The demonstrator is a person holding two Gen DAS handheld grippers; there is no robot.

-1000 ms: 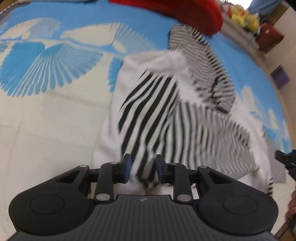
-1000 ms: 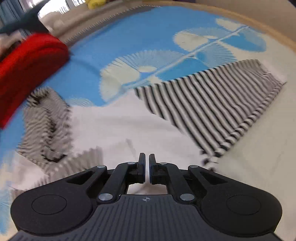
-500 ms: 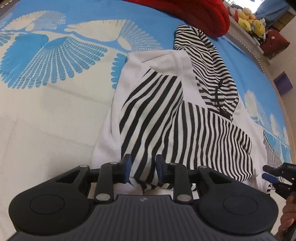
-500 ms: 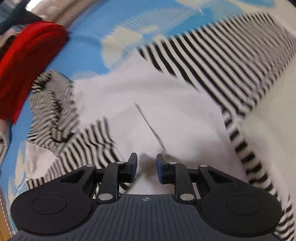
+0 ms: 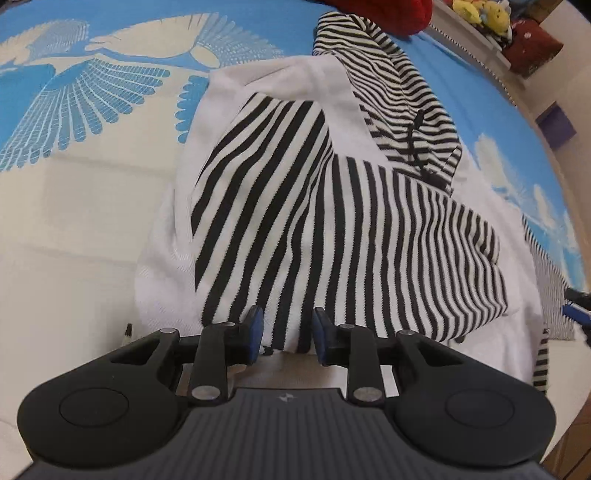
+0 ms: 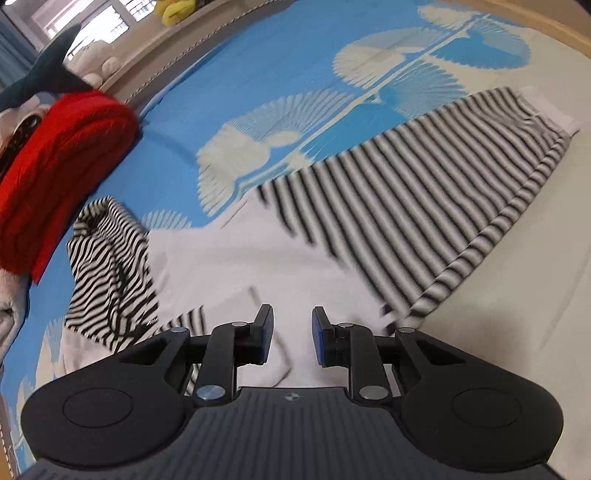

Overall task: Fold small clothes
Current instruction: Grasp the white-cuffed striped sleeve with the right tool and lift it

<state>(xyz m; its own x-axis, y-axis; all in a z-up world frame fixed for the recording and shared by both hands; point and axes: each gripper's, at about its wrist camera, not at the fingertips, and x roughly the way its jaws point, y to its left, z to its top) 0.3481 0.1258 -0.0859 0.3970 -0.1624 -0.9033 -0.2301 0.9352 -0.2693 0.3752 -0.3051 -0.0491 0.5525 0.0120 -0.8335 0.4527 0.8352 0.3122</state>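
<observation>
A small white hooded top with black-and-white striped sleeves and hood (image 5: 332,206) lies on a blue and cream bedspread (image 5: 74,155). One striped sleeve is folded across its white body. My left gripper (image 5: 287,334) is open, its jaws either side of that sleeve's near edge. In the right wrist view the top's white body (image 6: 258,266) lies ahead, with the other striped sleeve (image 6: 424,206) stretched out to the right and the hood (image 6: 110,258) at the left. My right gripper (image 6: 291,334) is open and empty above the white body.
A red knitted garment (image 6: 55,166) lies beyond the hood. Soft toys (image 5: 480,14) sit on a ledge along the bed's far side. A dark red box (image 5: 532,44) and a purple box (image 5: 557,122) stand past the bed's edge.
My right gripper has opened from shut and pulled back a little. My left gripper has stayed open at the folded sleeve's edge, with the view moving closer over the top.
</observation>
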